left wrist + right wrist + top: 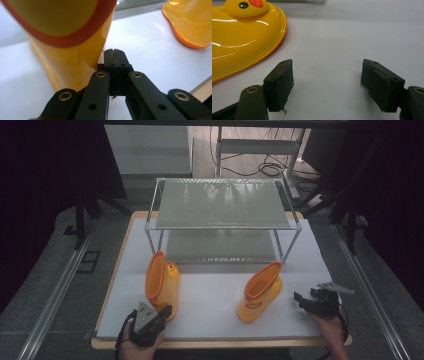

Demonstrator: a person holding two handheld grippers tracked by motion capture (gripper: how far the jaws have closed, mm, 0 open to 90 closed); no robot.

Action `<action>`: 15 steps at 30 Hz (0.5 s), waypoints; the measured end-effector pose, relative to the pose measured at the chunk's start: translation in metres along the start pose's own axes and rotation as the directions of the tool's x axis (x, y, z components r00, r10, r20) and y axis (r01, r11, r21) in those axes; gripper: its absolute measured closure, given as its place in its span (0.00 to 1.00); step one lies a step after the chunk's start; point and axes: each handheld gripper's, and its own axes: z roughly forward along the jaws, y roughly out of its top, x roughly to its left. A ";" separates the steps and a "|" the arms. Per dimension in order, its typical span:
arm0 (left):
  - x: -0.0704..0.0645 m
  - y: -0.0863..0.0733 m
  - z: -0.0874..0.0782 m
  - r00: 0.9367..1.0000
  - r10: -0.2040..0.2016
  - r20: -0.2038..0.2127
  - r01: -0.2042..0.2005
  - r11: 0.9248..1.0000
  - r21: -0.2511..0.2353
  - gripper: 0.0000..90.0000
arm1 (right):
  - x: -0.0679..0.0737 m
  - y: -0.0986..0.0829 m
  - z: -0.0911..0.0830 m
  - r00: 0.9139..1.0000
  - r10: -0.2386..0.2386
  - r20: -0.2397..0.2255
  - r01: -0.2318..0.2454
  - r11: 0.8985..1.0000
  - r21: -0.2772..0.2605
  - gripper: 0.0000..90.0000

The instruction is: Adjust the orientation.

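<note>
Two yellow rubber boots with orange rims stand on the white mat. The left boot [162, 287] stands upright, and its shaft [70, 37] looms just left of my left gripper [115, 53]. That gripper [166, 311] is shut with nothing between its jaws, right beside the boot's base. The right boot [260, 291] leans, and its duck-faced toe [242, 37] lies left of my right gripper [327, 77]. The right gripper [302, 299] is open and empty, low over the mat to the right of that boot.
A metal-framed rack [222, 202] with two grey shelves stands at the back of the white mat [210, 320]. The mat lies on a wooden board whose edge [203, 90] is near my left gripper. The other boot [190, 22] sits farther off.
</note>
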 end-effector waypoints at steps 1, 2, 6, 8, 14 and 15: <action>0.002 -0.001 -0.002 1.000 -0.008 -0.004 0.008 1.000 -0.001 1.00 | 0.000 0.000 0.000 1.000 0.001 -0.001 -0.001 1.000 0.000 0.29; 0.002 -0.001 -0.002 1.000 -0.008 -0.004 0.008 1.000 -0.001 1.00 | 0.000 0.000 0.000 1.000 0.001 -0.001 -0.001 1.000 0.000 0.29; 0.019 -0.005 -0.012 0.999 -0.035 -0.028 0.035 0.999 -0.003 1.00 | 0.000 0.000 0.000 1.000 -0.001 0.001 0.001 1.000 0.000 0.29; 0.024 -0.005 -0.014 0.998 -0.046 -0.038 0.046 0.999 -0.005 1.00 | 0.000 0.000 0.000 1.000 -0.002 0.001 0.002 1.000 0.001 0.29; 0.038 -0.006 -0.018 0.995 -0.080 -0.062 0.080 0.997 -0.009 1.00 | 0.000 0.000 0.000 1.000 0.000 0.000 0.000 1.000 0.001 0.29; 0.040 -0.006 -0.019 0.994 -0.086 -0.063 0.086 0.996 -0.010 1.00 | 0.000 0.000 0.000 1.000 0.000 0.000 0.000 1.000 0.001 0.29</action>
